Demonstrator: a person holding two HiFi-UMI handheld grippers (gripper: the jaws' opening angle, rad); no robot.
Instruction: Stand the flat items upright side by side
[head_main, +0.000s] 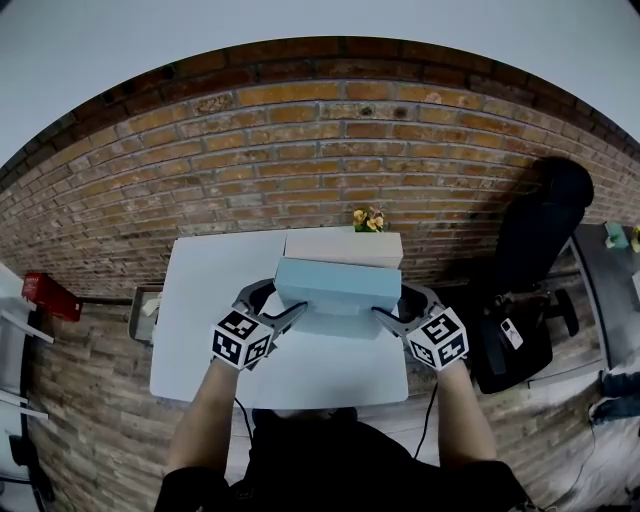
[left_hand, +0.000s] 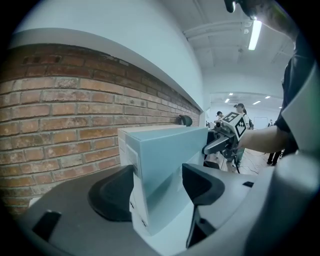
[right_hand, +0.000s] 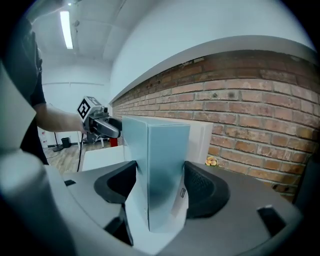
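Note:
A light blue flat box (head_main: 338, 285) stands on its long edge over the white table (head_main: 205, 310). Close behind it a white box (head_main: 343, 246) stands upright too, on the side toward the brick wall. My left gripper (head_main: 278, 302) grips the blue box's left end and my right gripper (head_main: 400, 303) its right end. In the left gripper view the blue box (left_hand: 165, 155) fills the space between the pads of the left gripper (left_hand: 157, 187). The right gripper view shows both pads of the right gripper (right_hand: 160, 185) pressed on the blue box (right_hand: 160, 150), with the white box (right_hand: 202, 137) behind.
The brick wall (head_main: 300, 140) runs right behind the table. A small flower decoration (head_main: 368, 219) sits at the table's far edge. A black office chair (head_main: 530, 260) stands to the right, a grey bin (head_main: 143, 315) and a red object (head_main: 45, 295) to the left.

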